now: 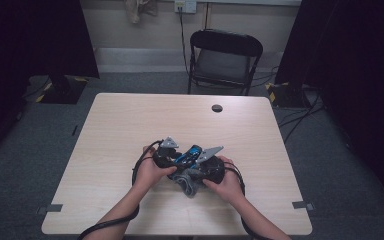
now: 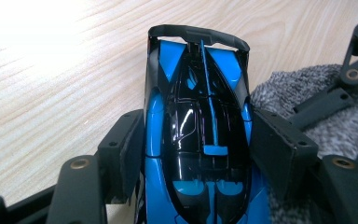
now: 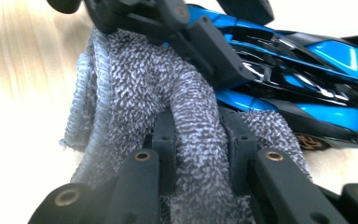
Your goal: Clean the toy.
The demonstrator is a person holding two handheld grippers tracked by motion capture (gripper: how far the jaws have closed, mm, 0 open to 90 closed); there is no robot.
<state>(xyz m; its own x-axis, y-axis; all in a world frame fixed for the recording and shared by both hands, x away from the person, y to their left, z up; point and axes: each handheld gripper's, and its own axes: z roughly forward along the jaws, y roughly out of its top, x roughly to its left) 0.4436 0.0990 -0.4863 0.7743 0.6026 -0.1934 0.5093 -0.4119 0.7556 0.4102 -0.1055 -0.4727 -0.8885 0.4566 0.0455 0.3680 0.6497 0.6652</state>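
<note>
A blue and black toy race car (image 2: 200, 135) lies between the jaws of my left gripper (image 2: 200, 154), whose pads press on its two sides; its rear wing points away from the camera. In the high view the toy car (image 1: 187, 154) sits between both hands near the table's front middle. My right gripper (image 3: 200, 140) is shut on a fold of a grey knitted cloth (image 3: 135, 93). The grey cloth (image 1: 188, 182) lies bunched against the car's side. In the right gripper view the toy car (image 3: 307, 70) rests just beyond the cloth, with the left gripper's jaw across it.
The light wooden table (image 1: 130, 125) has a round cable hole (image 1: 217, 108) near its far edge. A black folding chair (image 1: 223, 60) stands behind the table. Cables trail from both grippers over the front edge.
</note>
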